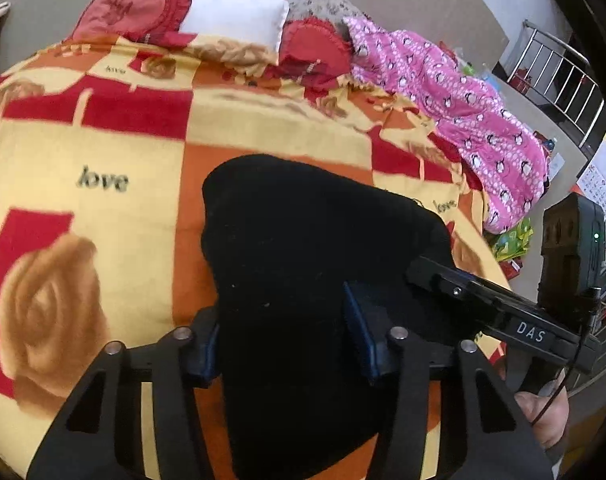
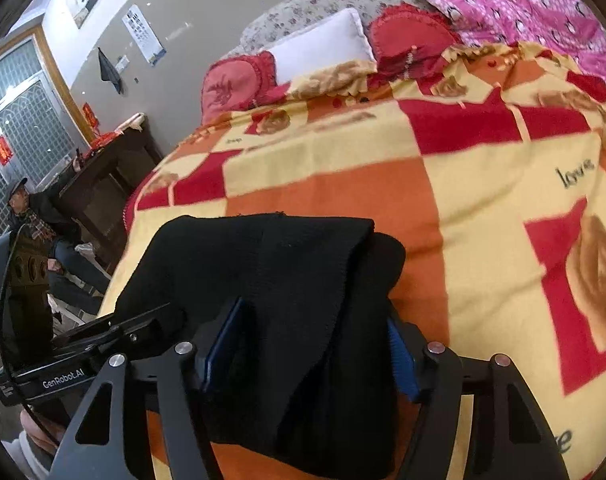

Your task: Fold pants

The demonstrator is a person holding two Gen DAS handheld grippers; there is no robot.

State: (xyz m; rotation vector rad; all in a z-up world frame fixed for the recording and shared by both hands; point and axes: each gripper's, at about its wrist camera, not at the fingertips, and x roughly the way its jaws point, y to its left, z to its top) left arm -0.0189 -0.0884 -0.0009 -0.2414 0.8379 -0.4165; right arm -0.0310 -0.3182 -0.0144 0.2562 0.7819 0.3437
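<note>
- Pants, black and softly knitted, lie in a folded bundle on the bed's fleecy checked blanket.
- Left gripper: its blue-padded fingers straddle the cloth; whether they pinch it is unclear.
- Right gripper: likewise unclear.
- Pink printed quilt lies crumpled beyond.

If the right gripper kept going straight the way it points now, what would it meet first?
Most likely the black pants: the right gripper already has that fabric between its fingers. Past the pants lies the checked blanket; depth is hard to judge.
</note>
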